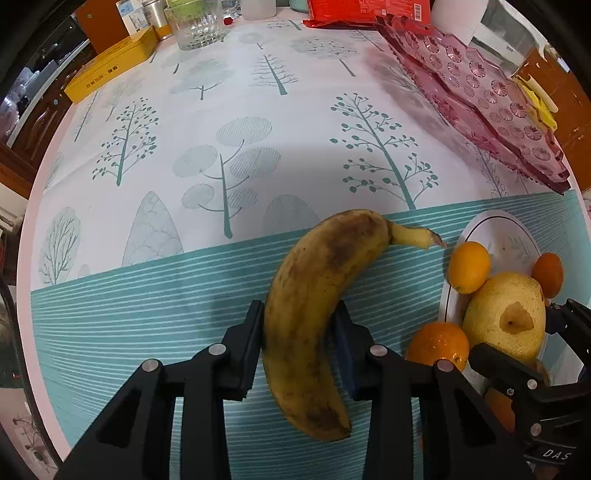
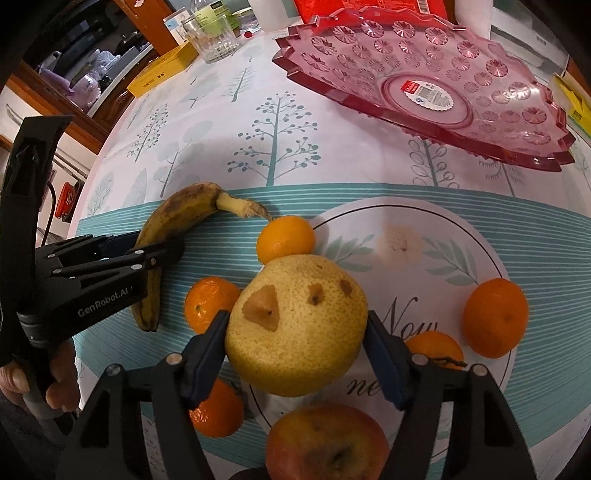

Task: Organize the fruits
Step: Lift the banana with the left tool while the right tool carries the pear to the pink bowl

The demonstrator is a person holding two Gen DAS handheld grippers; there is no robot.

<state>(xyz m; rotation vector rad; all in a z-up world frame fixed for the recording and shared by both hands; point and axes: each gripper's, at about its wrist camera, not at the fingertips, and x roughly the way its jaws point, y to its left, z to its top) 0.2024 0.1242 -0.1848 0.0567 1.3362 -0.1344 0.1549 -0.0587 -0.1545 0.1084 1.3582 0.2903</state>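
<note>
At the far left of the right wrist view, a hand (image 2: 40,384) holds the left tool (image 2: 162,247), whose black body carries the white writing "GenRobot.AI". Its jaws are closed on the banana (image 1: 314,306), which lies on the teal striped band of the tablecloth (image 1: 221,147) that covers the desk. The banana is yellow with many brown marks, and its stem points toward the white plate (image 2: 461,236). Behind it, at the desk's back edge, stand a yellow box (image 1: 110,66) with writing too small to read and a clear ribbed glass (image 2: 212,37).

Further right, the right tool (image 2: 295,332) grips the pale yellow pear (image 2: 295,325) with its blue pads on both sides; the pear has brown cut spots. Around the pear lie several oranges (image 2: 286,238), some on the plate and some just beside it. The plate shows cursive letters, perhaps "Now" and "ne", but the pear and the tool hide the rest. A red apple (image 2: 327,443) is cut off by the lower edge.

At the right rear sits a pink glass fruit dish (image 2: 424,85) with a red and white sticker in its middle; the sticker's print cannot be read. A red packet (image 1: 365,11) behind it shows a barcode.
</note>
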